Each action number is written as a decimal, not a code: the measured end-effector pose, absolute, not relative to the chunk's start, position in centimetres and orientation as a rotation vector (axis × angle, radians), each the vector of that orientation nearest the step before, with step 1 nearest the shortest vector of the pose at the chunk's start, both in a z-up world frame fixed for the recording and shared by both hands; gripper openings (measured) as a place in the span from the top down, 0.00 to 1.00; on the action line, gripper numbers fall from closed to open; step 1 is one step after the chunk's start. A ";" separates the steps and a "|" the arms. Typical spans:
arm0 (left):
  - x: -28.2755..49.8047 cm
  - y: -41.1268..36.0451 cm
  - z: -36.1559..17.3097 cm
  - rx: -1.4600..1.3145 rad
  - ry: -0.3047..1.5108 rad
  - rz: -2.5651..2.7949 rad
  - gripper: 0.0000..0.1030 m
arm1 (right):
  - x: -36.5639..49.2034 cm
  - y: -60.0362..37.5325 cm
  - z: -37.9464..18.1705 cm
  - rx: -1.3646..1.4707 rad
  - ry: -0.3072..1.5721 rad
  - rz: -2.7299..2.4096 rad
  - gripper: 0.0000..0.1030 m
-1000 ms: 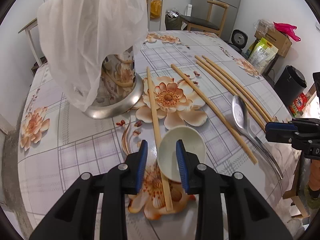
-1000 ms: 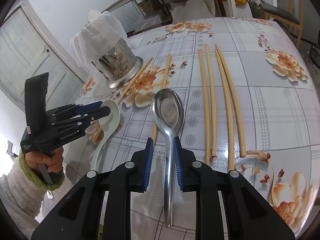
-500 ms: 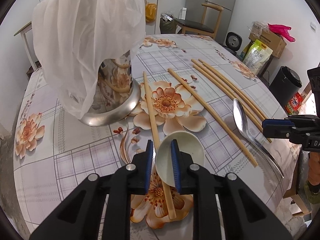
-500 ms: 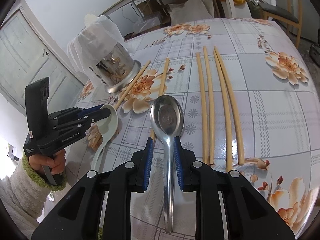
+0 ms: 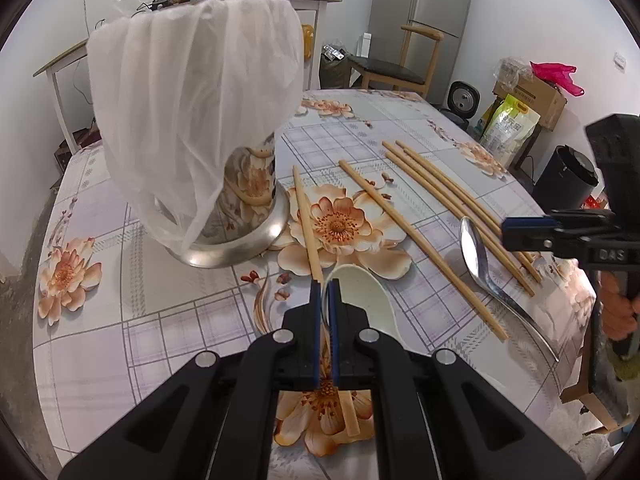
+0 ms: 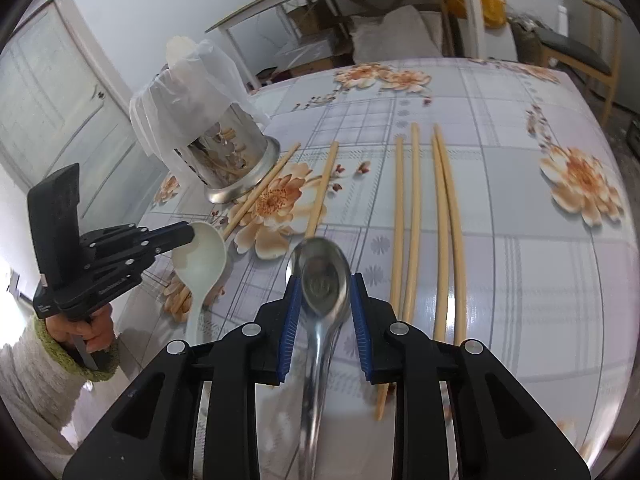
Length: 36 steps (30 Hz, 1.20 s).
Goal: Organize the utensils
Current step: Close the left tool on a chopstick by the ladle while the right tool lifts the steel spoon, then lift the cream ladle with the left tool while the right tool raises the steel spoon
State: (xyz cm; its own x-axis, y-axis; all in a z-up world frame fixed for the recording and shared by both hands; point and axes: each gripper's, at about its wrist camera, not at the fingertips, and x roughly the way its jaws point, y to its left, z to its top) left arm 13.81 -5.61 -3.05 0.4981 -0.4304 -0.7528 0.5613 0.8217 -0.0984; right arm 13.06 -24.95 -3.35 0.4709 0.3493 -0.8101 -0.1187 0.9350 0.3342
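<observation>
A steel holder point(image 5: 240, 216) draped in a white bag point(image 5: 192, 112) stands on the flowered table point(image 5: 100, 340), the landmark for everything else. One chopstick point(image 5: 306, 216) lies just beside its base, running from there toward the left claw point(image 5: 328, 312); a second chopstick point(image 5: 420, 248) lies farther out, and four more point(image 6: 424, 216) lie side by side, well apart from the holder. Nothing stands between the holder and the spoons.

The white spoon point(image 5: 368, 300) has its bowl toward the holder and its handle running back toward the table's near edge, crossing the first chopstick. The left claw is clenched on the bowl's rim, the rim pinched between its blue pads.

The metal spoon point(image 6: 320, 280) lies farther from the holder, between the second chopstick and the four, bowl away from the near edge, handle back along the right claw point(image 6: 322, 320). That claw's jaws are opening, with the bowl and neck between them; the pads stand clear of the steel.
</observation>
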 end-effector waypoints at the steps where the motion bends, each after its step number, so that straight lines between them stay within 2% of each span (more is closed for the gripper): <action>1: 13.8 -5.4 -2.9 0.164 0.857 -0.605 0.97 | 13.4 -24.9 -3.4 0.233 1.044 0.296 0.75; 7: 13.5 -5.1 -2.3 0.148 0.838 -0.611 0.97 | 15.5 -25.3 -4.1 0.214 1.048 0.380 0.70; 9: 13.5 -5.1 -2.3 0.147 0.838 -0.612 0.97 | 16.2 -25.2 -4.5 0.207 1.067 0.402 0.64; 17: 13.5 -5.0 -2.3 0.136 0.842 -0.617 0.97 | 17.6 -24.9 -6.4 0.208 1.144 0.510 0.63; 23: 13.5 -5.0 -2.3 0.137 0.841 -0.617 0.97 | 17.3 -24.0 -6.9 0.164 1.165 0.531 0.87; 27: 13.4 -5.1 -2.3 0.140 0.838 -0.618 0.97 | 17.0 -23.7 -6.5 0.155 1.139 0.526 0.96; 36: 12.4 -5.1 -1.0 0.143 0.806 -0.612 0.97 | 15.3 -24.1 -3.1 0.084 1.033 0.365 0.98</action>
State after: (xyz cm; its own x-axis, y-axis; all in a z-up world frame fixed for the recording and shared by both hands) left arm 12.40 -5.10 -0.98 0.5314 -0.4579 -0.7127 0.5633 0.8194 -0.1064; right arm 15.27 -24.06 -3.06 0.4579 0.3351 -0.8234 -0.2572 0.9366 0.2382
